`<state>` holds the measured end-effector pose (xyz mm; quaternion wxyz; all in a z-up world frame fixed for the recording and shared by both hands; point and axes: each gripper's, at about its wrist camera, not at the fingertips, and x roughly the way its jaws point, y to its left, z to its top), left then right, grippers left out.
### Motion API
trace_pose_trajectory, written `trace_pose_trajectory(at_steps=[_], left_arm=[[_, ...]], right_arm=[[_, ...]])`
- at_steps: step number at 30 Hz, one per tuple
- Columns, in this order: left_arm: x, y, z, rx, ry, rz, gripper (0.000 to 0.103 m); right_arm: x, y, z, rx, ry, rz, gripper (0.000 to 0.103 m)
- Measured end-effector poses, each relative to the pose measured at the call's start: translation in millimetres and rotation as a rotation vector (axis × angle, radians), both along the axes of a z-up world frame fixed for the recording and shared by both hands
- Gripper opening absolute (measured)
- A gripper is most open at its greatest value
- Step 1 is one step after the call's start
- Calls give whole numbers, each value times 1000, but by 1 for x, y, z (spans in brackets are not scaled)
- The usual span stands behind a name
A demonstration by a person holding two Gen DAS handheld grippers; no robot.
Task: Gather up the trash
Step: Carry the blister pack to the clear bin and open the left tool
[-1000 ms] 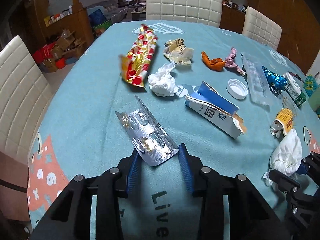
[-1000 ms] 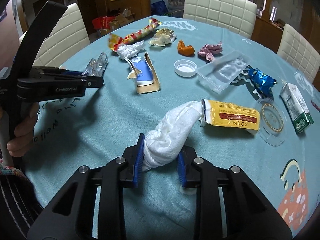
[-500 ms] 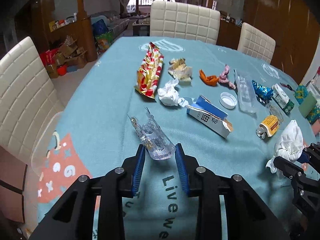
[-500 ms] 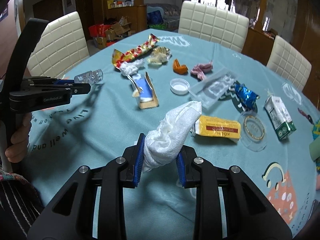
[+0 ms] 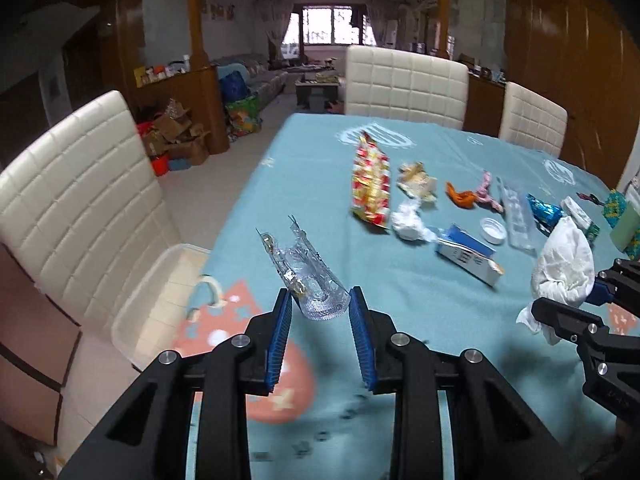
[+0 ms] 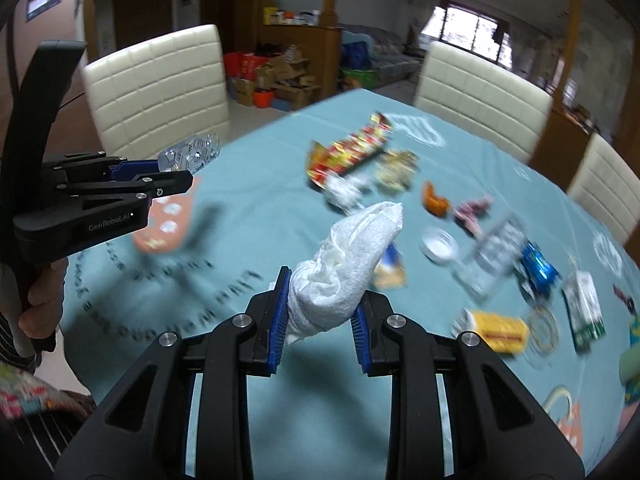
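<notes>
Above the blue table (image 5: pixel 328 168), the left gripper (image 5: pixel 320 308) clamps a blister pack (image 5: pixel 308 276); the right gripper (image 6: pixel 320 312) clamps a white tissue (image 6: pixel 348 256).

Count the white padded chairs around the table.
3: one white padded chair at the table's left side, one at the far end, one far right. More may be hidden.

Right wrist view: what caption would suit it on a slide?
Right tongs hold a crumpled white tissue above the littered teal tablecloth.
</notes>
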<state>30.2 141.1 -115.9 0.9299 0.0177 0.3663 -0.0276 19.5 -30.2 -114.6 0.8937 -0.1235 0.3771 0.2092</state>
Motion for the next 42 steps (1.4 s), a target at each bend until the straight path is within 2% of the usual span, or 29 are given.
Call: trace_pose_trajectory(at_steps=[4, 9, 11, 18, 20, 22, 23, 32, 39, 41, 42], left_arm=[[4, 39, -1, 19, -7, 75, 29], [24, 91, -11, -8, 23, 150, 30], [32, 106, -13, -7, 19, 167, 34], [58, 135, -18, 65, -13, 201, 36], [65, 140, -20, 81, -15, 211, 43], [71, 149, -23, 62, -8, 225, 74], [70, 153, -24, 46, -12, 231, 80], [55, 188, -36, -2, 24, 333, 81], [32, 215, -37, 25, 50, 427, 81], [24, 221, -34, 37, 49, 461, 81], [21, 223, -32, 42, 43, 469, 81]], right_arm=[[21, 40, -1, -12, 1, 64, 29], [52, 92, -5, -22, 4, 136, 29], [65, 109, -8, -26, 4, 154, 29], [110, 153, -19, -30, 38, 186, 29], [122, 164, -23, -32, 50, 193, 29], [128, 171, -26, -32, 61, 203, 29], [131, 174, -28, -34, 63, 207, 29], [139, 214, -43, -64, 91, 300, 29], [137, 255, -42, -61, 75, 389, 32], [134, 264, -41, -64, 51, 407, 37], [132, 265, -40, -68, 28, 395, 54]])
